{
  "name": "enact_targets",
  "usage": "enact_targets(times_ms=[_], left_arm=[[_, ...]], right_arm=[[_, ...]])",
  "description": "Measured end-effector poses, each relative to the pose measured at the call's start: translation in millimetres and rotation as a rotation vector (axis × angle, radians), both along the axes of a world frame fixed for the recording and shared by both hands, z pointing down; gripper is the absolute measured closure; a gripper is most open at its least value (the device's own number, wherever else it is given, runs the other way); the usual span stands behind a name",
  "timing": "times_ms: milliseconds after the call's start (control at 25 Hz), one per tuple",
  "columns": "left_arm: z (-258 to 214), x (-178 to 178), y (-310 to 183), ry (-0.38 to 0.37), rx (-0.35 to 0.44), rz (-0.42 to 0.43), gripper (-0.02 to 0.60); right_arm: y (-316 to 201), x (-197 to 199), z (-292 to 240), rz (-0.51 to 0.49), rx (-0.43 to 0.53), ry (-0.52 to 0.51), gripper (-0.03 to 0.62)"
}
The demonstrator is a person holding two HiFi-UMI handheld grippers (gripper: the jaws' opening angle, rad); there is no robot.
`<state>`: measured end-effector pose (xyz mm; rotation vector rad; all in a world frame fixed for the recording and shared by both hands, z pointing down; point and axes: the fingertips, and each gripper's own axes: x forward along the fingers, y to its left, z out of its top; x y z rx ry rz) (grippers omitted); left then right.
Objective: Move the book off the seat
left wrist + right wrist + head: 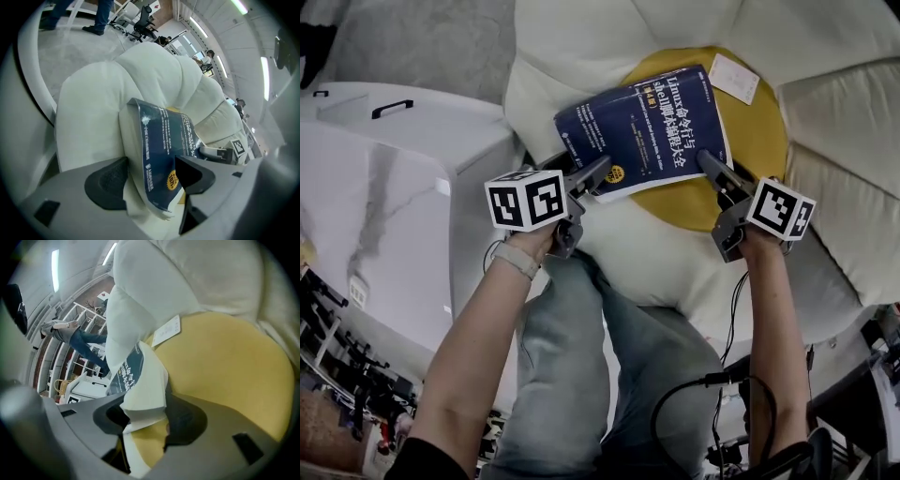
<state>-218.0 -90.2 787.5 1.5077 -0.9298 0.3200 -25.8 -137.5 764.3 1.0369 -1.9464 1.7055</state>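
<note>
A dark blue book (642, 127) lies tilted on a round yellow cushion (759, 141) on the white padded seat (581, 47). My left gripper (598, 176) is shut on the book's near left corner. In the left gripper view that gripper (150, 176) has the book (161, 145) pinched between its dark pads. My right gripper (712, 169) is shut on the near right corner. In the right gripper view that gripper (147, 420) has the book's (145, 385) white page block between its pads, above the yellow cushion (225, 371).
A white card (733, 77) lies on the cushion's far edge. A white cabinet with a black handle (375, 169) stands to the left of the seat. The person's jeans-clad legs (581, 375) and black cables (712, 394) are below the grippers.
</note>
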Motion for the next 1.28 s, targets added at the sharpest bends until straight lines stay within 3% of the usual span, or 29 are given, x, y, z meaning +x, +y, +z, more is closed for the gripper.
enact_targets(times_ms=[240,400,600,920,1280], left_arm=[[0,-2,3,-0.018,-0.006,-0.008,0.284],[-6,-10,6,-0.031,-0.016,-0.028,0.378],[-21,-15,6,-0.048,-0.020,-0.057,0.409],[-13,-7,15,-0.051,-0.037,-0.059,0.426],[4,-2,18,-0.043,-0.029,-0.092,0.433]], right_arm=[[0,-2,4,0.029,-0.003,-0.026,0.391],[-1,-5,-10,0.067,0.006,-0.061,0.414],[-2,-13,-35,0.112,0.020,-0.082,0.416],[-6,-10,-41,-0.017,0.125,-0.013,0.416],[-7,-10,-26,-0.040,0.131,-0.023,0.416]])
